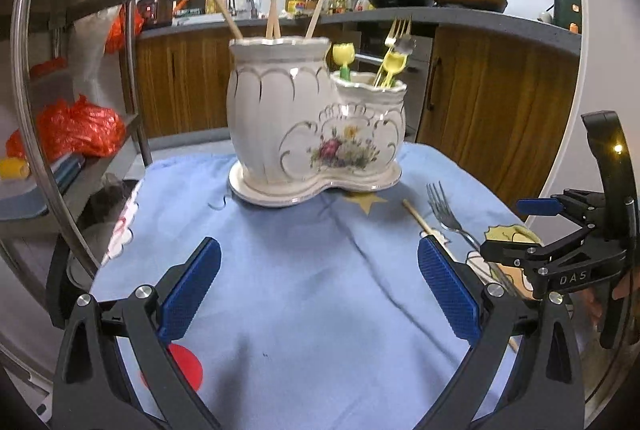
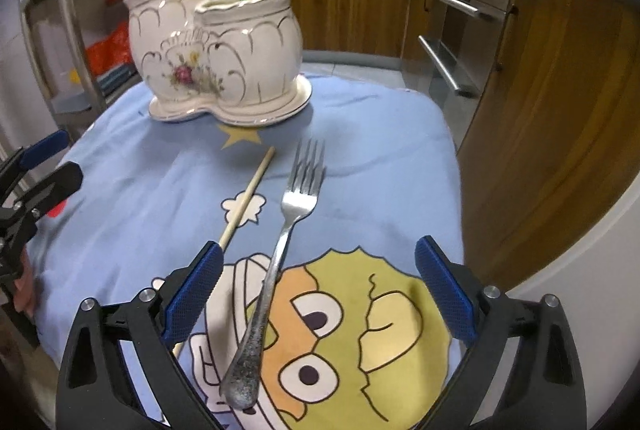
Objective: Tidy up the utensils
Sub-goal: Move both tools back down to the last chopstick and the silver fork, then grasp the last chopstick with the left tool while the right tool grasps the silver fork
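Steel fork (image 2: 296, 197): flat on the blue cartoon cloth (image 2: 360, 157), tines toward the holder, handle between the spread jaws of the right gripper (image 2: 320, 286), untouched. Wooden chopstick (image 2: 252, 195): just left of the fork, its near end hidden behind the right gripper's left pad. Ceramic two-pot holder (image 1: 312, 117): upright further back, chopsticks in the taller pot, forks and yellow utensils in the shorter. Left gripper (image 1: 320, 286): jaws apart, empty, facing the holder.
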`<state>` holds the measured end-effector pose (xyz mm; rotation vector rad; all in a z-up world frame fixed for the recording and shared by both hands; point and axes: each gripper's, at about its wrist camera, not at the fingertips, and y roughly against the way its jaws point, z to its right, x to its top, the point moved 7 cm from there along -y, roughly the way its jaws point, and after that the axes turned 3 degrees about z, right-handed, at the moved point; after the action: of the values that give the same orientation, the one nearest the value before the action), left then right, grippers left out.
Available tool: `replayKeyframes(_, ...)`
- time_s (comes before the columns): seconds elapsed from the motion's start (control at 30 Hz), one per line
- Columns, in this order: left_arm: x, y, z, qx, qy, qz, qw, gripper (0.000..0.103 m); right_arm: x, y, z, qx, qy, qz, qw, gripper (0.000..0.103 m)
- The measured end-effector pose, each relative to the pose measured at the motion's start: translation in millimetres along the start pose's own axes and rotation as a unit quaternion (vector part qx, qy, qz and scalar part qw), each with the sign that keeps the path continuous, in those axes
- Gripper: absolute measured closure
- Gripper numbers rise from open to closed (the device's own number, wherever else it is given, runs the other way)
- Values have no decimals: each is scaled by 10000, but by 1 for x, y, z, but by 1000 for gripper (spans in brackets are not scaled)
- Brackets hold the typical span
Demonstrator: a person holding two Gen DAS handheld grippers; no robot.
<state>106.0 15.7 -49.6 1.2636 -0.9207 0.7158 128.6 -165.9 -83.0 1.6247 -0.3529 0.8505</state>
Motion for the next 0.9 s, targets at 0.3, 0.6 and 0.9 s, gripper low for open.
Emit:
replayKeyframes(0.3,-5,-5,-1,-14,58,-168,9998,6,-2,-11,-9,255,-104,-323,9991,55)
replayKeyframes(0.6,-5,-7,-1,68,12,-197,9998,6,0,-16,-18,372,-44,-424,9984,70)
replayKeyframes(0.9,-5,-7,0,196,-69,-217,9995,6,0,-17,-16,441,-43,-343,9984,92)
